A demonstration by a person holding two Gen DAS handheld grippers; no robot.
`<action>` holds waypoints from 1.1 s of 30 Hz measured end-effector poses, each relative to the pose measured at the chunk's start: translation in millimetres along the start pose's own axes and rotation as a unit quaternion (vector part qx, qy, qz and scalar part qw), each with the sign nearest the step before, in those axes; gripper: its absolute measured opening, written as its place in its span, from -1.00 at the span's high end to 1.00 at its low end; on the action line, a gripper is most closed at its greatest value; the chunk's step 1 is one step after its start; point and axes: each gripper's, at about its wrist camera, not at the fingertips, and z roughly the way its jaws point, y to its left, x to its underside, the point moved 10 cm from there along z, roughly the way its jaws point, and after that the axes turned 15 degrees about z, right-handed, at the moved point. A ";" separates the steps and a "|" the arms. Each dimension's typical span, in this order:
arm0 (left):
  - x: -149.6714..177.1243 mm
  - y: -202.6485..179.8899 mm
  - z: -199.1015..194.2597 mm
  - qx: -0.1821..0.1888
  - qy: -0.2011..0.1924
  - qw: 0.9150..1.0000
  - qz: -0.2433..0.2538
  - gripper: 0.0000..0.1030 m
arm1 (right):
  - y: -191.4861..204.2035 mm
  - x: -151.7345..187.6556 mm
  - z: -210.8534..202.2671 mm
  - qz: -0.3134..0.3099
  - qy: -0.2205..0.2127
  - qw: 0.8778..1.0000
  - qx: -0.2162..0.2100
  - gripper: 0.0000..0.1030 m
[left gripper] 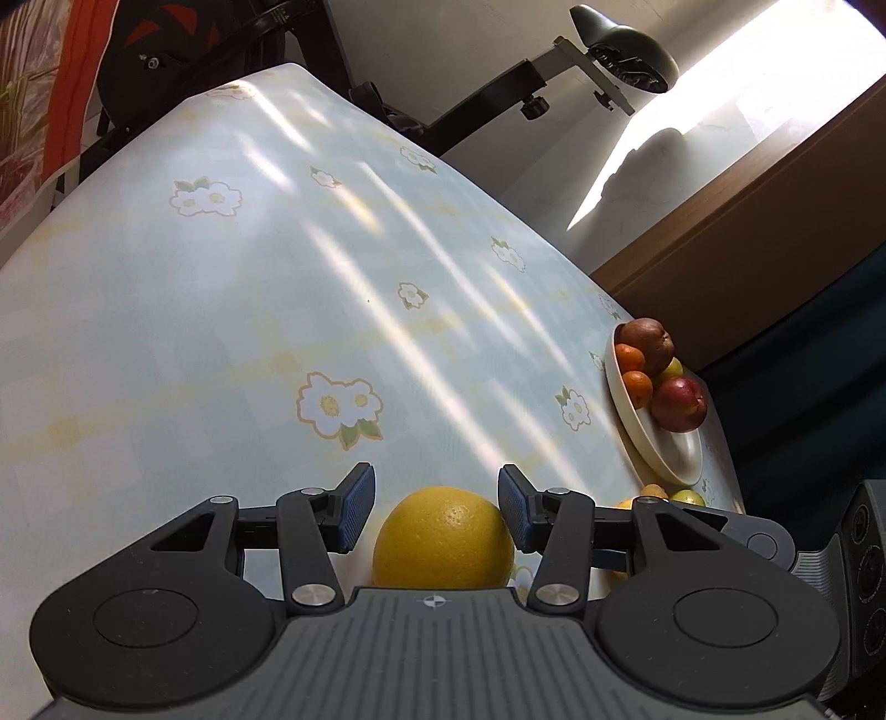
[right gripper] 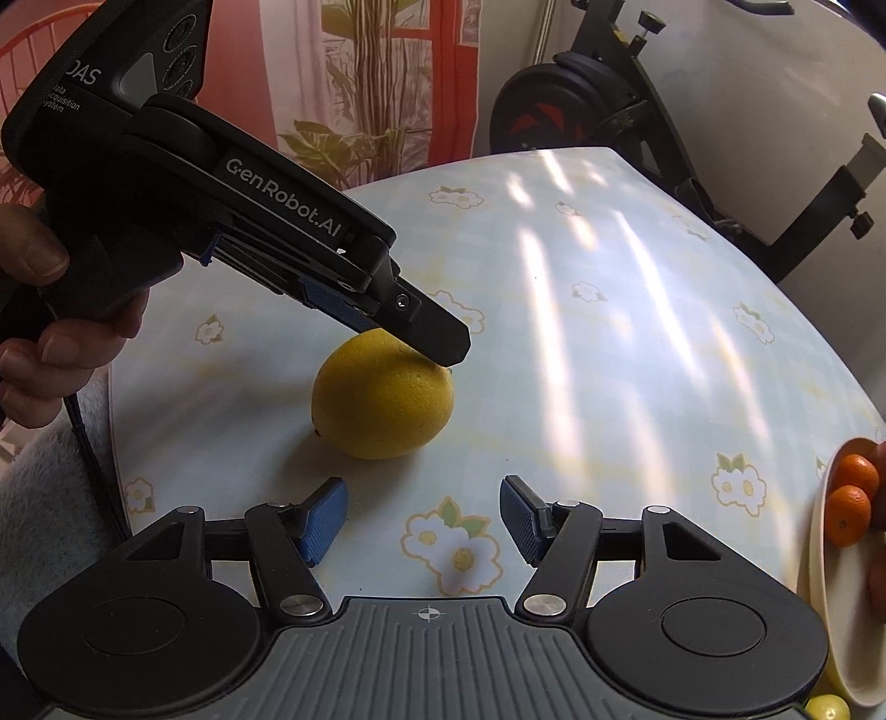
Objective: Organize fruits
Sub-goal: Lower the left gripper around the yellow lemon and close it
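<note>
A large yellow citrus fruit point(left gripper: 443, 537) point(right gripper: 382, 396) lies on the flowered tablecloth point(left gripper: 221, 332). My left gripper point(left gripper: 436, 507) hangs over its top, open. The right pad is at the peel and the left pad shows a gap. In the right wrist view its near finger point(right gripper: 426, 327) crosses the top of the fruit. My right gripper point(right gripper: 423, 520) is open and empty above the cloth, nearer the camera than the fruit. A cream plate point(left gripper: 637, 437) point(right gripper: 830, 609) at the table's right edge holds mandarins point(left gripper: 635, 386) point(right gripper: 847, 515), a red apple point(left gripper: 678, 404) and a brown-red fruit point(left gripper: 645, 338).
Small yellow-green fruits point(left gripper: 686, 497) point(right gripper: 828, 708) lie on the cloth beside the plate. An exercise bike point(left gripper: 626, 50) point(right gripper: 554, 94) stands behind the table. A wooden cabinet point(left gripper: 747, 249) is at the right. A person's hand point(right gripper: 33, 332) holds the left gripper's handle.
</note>
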 end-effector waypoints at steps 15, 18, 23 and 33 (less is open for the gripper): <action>13.0 -0.8 -15.1 0.056 0.001 0.998 0.010 0.15 | 7.9 -10.0 1.5 0.021 -0.035 0.999 -0.029 -0.04; 17.0 -0.5 -14.5 0.065 0.005 0.998 0.018 0.13 | 2.1 -11.7 0.7 0.039 -0.040 0.998 -0.041 -0.03; 13.5 8.5 -10.5 0.078 0.000 0.997 -0.008 0.12 | -0.8 -11.9 5.9 0.047 -0.035 0.997 -0.045 -0.04; 0.6 6.8 12.1 0.095 0.004 0.994 -0.045 0.10 | -7.8 -18.6 16.1 0.040 -0.048 0.997 -0.033 -0.02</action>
